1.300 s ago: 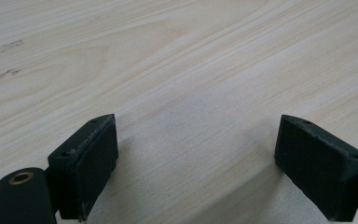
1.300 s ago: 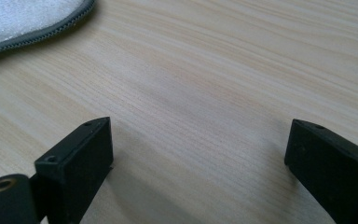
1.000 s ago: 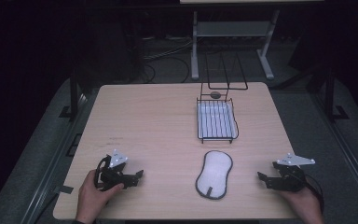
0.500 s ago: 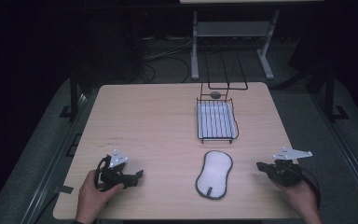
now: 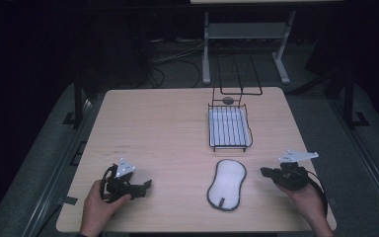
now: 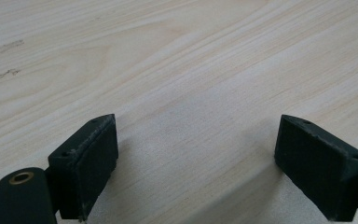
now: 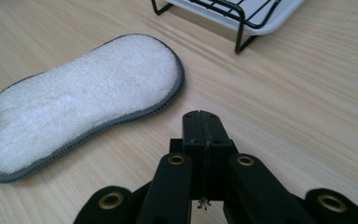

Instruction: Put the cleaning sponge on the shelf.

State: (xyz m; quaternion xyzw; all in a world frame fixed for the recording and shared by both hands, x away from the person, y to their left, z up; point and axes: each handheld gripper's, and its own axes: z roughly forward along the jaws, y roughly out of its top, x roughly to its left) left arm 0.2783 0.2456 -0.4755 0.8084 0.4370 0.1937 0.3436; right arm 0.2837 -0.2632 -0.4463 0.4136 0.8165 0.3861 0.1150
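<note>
**Both grippers idle beside the pad**

White pad [image 5: 226,184] lies flat on the table [image 5: 168,128], just in front of the wire rack [image 5: 229,128]. Right gripper [image 5: 265,172] sits right of the pad, jaws pressed together, holding nothing. Left gripper [image 5: 147,184] sits well left of the pad, jaws spread wide, empty.

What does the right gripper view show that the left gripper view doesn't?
Right gripper view alone: the white fluffy oval pad with grey edging, a corner of the black wire rack with its white tray, and the right tongs pressed shut with nothing between them. Left gripper view alone: the left tongs spread wide open over bare wood. Both show the light wooden table and black jaws.
</note>
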